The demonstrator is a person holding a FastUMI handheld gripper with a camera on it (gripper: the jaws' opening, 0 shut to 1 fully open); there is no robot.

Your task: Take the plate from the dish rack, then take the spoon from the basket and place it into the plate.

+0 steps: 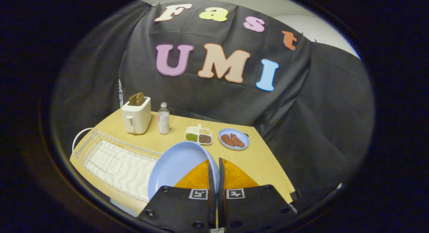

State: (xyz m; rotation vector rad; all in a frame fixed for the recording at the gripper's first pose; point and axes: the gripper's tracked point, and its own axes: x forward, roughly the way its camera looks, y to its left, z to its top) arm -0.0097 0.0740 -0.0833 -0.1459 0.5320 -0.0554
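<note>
The hand-held gripper (214,166) has its fingers pressed together on the rim of the light blue plate (177,166), pinching it at the plate's right edge. The plate hangs tilted, its face turned toward about ten o'clock, over the near end of the white wire dish rack (114,159), which stretches away toward nine o'clock. Whether the plate's lower rim is touching the rack wires cannot be told.

The likely trouble is slip: the hold is a thin pinch on one edge of a smooth plate, so the plate's weight could swing it down or twist it out of the fingers if the move is jerky. A low carry could also catch the lower rim on the rack wires.

Room to set it down looks best on the bare bench (254,159) at about one to two o'clock of the fingers. That patch is bounded at twelve o'clock by a small divided dish of grains (198,135) and a second blue plate with brown food (234,139), both near each other. The bench's right edge runs close by at three o'clock, so a landing too far that way risks an overhang. A toaster (136,115) and a bottle (163,118) stand well apart at eleven o'clock. The basket and spoon cannot be placed from here.
</note>
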